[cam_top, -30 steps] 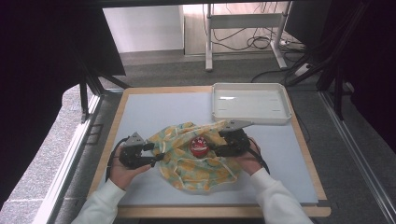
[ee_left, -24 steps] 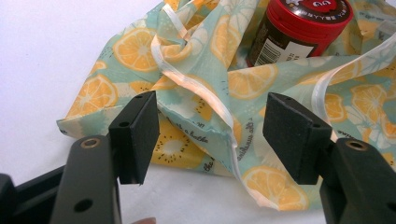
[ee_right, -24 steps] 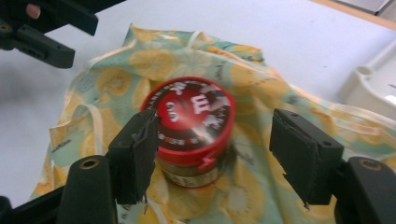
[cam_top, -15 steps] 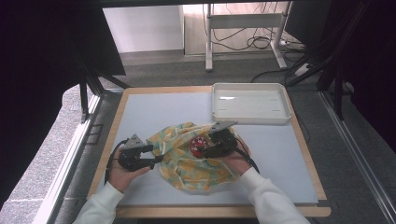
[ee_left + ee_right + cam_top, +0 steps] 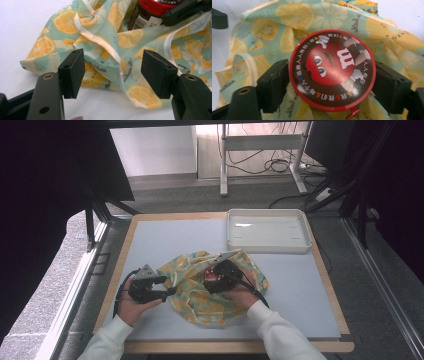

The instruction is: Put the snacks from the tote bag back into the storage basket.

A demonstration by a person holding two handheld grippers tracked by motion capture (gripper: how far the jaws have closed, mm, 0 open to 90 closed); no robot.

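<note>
One patterned cloth (image 5: 215, 287), one red-lidded candy can (image 5: 212, 275), one white tray (image 5: 267, 230) and two grippers are sitting on or over the worktop (image 5: 165, 237).

The white tray is lying at the far right of the worktop, well apart from the cloth, and nothing is showing inside it. The cloth, pale green with orange and lemon slices and a white hem, is lying crumpled near the front middle, and the can is standing on it, with folds rising around its sides.

The right gripper (image 5: 329, 82) is pinching the can, its jaws pressing against opposite sides of the round lid. The lid is showing a red cartoon candy face with a white "m" and a ring of small Chinese characters, seen upside down in the right gripper view. A barcode is showing on the can's side (image 5: 146, 15) in the left gripper view.

The left gripper (image 5: 115, 72) is hovering at the cloth's left edge, its jaws spread wide on either side of a hemmed fold, not gripping it. Small script on the cloth is partly reading "butte".
</note>
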